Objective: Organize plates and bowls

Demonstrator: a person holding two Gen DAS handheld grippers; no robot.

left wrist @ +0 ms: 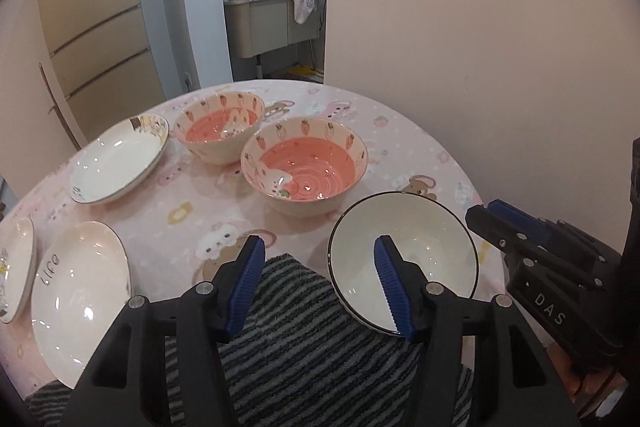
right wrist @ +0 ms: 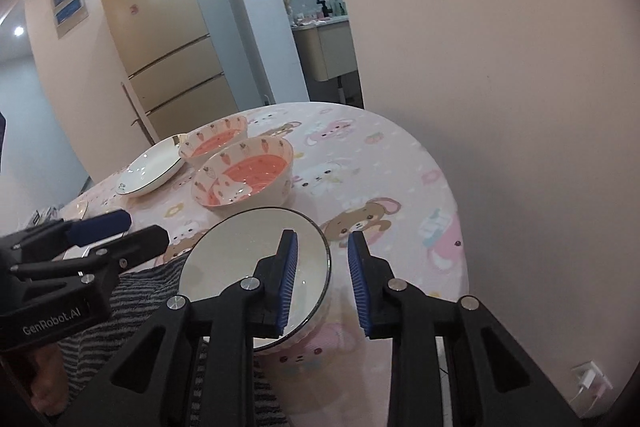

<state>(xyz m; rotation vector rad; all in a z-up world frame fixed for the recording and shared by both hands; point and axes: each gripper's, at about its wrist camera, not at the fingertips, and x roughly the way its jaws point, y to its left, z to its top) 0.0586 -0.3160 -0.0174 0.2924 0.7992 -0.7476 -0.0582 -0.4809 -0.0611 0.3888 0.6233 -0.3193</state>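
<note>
Presently on the round table under a pink cartoon-print tablecloth (left wrist: 400,147):

- Two pink ceramic bowls with carrot-pattern rims, far centre, close beside each other: nearer one (left wrist: 305,169), farther one (left wrist: 221,131).
- White shallow plate with dark rim line (left wrist: 120,161), far left, beside the farther pink bowl.
- White plate with black lettering (left wrist: 78,295), near left; a further white plate (left wrist: 14,267) just left of it, partly cut off at the edge.
- White bowl with thin black rim (left wrist: 416,247), near right, its near side over a grey-and-black striped towel (left wrist: 312,359).
- Left gripper (left wrist: 320,279): jaws spread, nothing between them, above the towel.
- Right gripper (right wrist: 322,279): jaws partly apart, straddling the white bowl's right rim; whether the pads press it cannot be told.
</note>
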